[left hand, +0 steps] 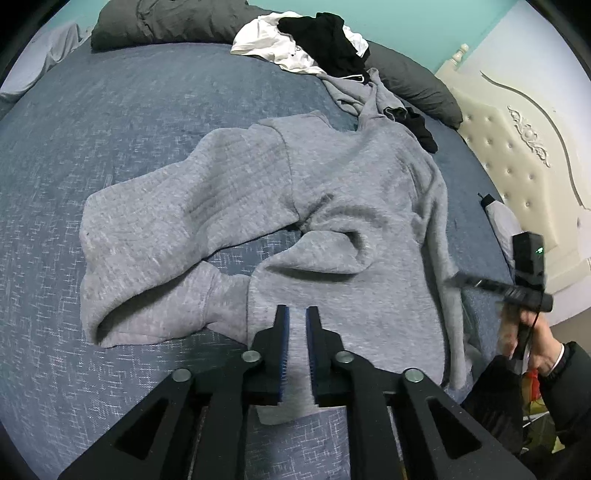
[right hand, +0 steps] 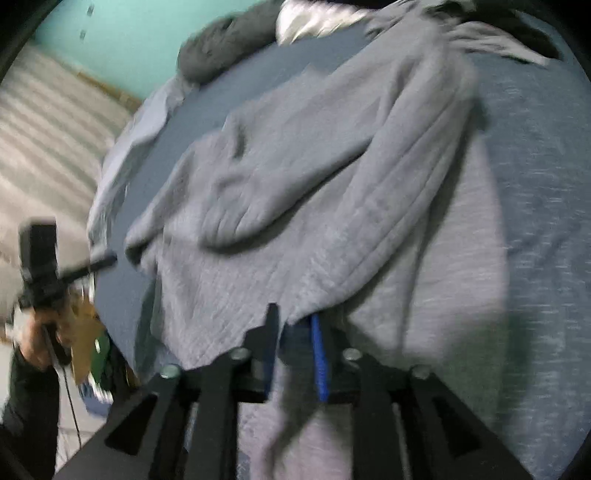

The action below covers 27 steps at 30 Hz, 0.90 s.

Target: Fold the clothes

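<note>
A grey sweatshirt (left hand: 351, 192) lies spread on the blue bedspread (left hand: 129, 110), one sleeve flung out to the left and bent back. My left gripper (left hand: 297, 314) is shut on its near hem, and grey cloth runs down between the blue pads. In the blurred right wrist view, the sweatshirt (right hand: 314, 166) fills the middle, a sleeve folded across it. My right gripper (right hand: 295, 314) is closed on its near edge, with cloth draped over the right finger. Each view shows the other gripper, right (left hand: 461, 278) and left (right hand: 107, 260), each held by a hand.
A heap of white, black and grey clothes (left hand: 314, 40) lies at the far side of the bed beside dark grey pillows (left hand: 155, 22). A cream padded headboard (left hand: 517, 147) stands at the right. The bed edge drops to a pale floor (right hand: 44, 129).
</note>
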Each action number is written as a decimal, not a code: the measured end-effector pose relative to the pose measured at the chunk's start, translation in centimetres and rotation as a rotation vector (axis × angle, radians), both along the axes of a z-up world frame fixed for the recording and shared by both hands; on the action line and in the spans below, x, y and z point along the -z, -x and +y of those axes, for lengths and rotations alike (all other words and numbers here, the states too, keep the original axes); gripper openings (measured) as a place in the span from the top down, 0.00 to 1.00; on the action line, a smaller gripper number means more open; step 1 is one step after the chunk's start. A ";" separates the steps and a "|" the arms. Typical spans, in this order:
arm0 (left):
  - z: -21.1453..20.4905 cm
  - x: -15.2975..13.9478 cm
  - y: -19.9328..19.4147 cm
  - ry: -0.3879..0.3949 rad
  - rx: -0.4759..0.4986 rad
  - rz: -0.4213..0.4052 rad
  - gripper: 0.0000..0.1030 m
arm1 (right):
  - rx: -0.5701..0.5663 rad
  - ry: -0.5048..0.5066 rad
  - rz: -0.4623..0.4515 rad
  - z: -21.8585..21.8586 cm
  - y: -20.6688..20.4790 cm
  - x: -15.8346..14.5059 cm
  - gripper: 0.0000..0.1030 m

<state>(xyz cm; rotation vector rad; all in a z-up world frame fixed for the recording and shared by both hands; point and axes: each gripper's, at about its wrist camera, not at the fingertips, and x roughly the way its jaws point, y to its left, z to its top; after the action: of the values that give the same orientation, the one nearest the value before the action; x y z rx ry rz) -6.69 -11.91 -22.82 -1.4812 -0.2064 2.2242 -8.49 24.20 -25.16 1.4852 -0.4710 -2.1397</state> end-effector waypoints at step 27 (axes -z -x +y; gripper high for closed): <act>-0.4 -1.1 -0.4 0.003 -0.025 0.006 0.84 | 0.090 -0.206 -0.076 4.9 -2.2 1.2 0.98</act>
<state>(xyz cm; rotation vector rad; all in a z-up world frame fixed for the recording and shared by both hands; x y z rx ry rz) -6.32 -12.28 -21.70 -1.4805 -0.2212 2.2497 -6.30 29.12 -26.38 1.6924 -0.3584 -2.2649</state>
